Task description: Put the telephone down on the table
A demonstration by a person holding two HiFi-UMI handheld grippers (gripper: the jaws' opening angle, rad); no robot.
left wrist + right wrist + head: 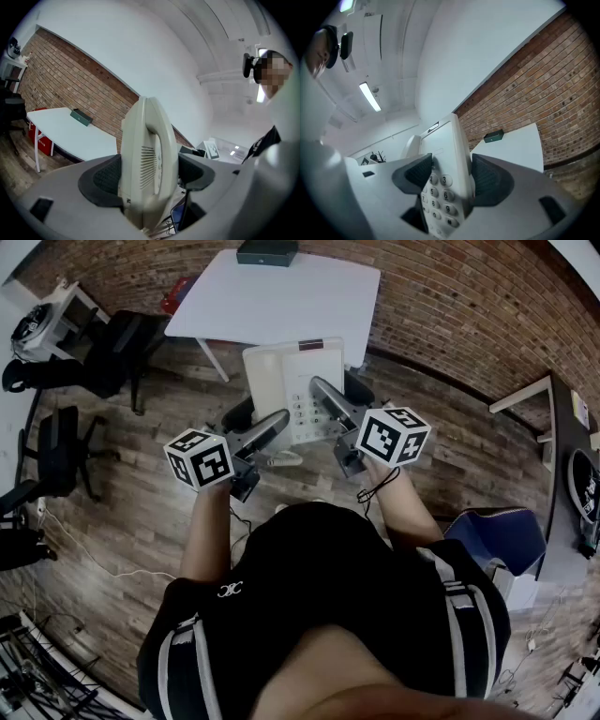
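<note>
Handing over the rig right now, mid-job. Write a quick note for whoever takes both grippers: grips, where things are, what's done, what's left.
Left gripper: shut on the telephone, at its handset side.
Right gripper: shut on the same telephone, at its keypad side.
Telephone: held in the air, keypad up, by the near edge of the white table.
Table: bare except for a dark box at the far edge.
Done: telephone gripped on both sides.
Left: bring it over the table, lower it flat, then open both grippers.
</note>
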